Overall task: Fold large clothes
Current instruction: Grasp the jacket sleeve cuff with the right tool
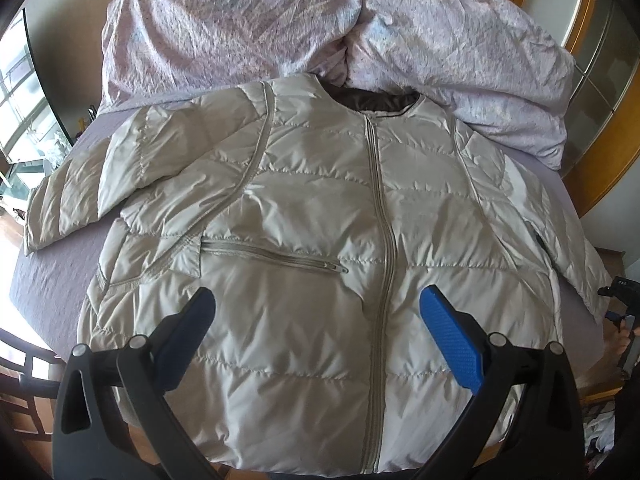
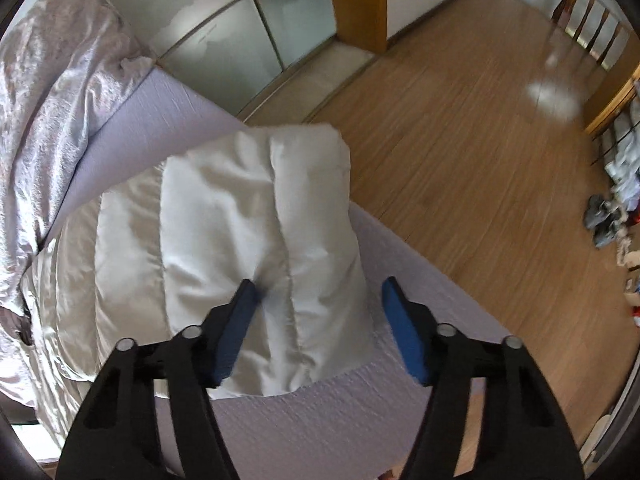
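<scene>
On the bed [image 1: 52,280], the pale quilted jacket [image 1: 320,208] is laid flat, front up and zipped. Above its hem the left gripper [image 1: 318,320] is held wide open, empty. Over the jacket's sleeve [image 2: 256,216] the right gripper [image 2: 320,300] is seen part-open, one pad [image 2: 240,320] touching fabric, nothing clamped.

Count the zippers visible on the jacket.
2. The main zipper runs down the middle of the jacket from collar to hem. A pocket zipper lies slanted just left of it in the picture. A matching pocket on the other side may be hidden.
</scene>
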`<state>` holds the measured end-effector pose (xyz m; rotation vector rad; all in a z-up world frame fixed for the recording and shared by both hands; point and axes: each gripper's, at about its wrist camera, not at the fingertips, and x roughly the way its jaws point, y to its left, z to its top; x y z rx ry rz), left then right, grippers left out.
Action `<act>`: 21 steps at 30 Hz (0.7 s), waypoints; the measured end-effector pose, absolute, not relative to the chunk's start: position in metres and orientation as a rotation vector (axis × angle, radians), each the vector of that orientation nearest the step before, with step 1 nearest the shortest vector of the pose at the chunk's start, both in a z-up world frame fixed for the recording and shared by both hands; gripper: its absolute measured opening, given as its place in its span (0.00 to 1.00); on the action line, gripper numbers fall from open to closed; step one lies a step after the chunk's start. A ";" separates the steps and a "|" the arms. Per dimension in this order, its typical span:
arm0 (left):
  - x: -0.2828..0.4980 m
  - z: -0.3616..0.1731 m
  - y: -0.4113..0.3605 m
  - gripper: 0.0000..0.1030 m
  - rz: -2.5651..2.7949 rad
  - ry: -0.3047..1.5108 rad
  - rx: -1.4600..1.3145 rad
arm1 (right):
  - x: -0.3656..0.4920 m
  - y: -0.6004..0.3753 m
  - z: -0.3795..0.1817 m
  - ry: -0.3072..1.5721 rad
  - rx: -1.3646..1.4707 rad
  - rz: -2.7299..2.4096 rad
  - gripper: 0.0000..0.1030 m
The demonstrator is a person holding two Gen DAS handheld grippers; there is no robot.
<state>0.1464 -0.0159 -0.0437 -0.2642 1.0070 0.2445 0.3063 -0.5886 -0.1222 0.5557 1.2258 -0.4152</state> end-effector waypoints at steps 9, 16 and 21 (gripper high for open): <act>0.153 -0.055 0.011 0.98 0.244 1.030 -0.264 | 0.304 -0.571 -0.112 1.163 0.594 -0.390 0.15; 0.162 -0.056 0.057 0.98 0.269 1.038 -0.241 | 0.329 -0.520 -0.065 1.070 0.488 -0.372 0.13; 0.168 -0.060 0.091 0.98 0.301 1.049 -0.213 | 0.364 -0.448 -0.041 1.046 0.421 -0.262 0.13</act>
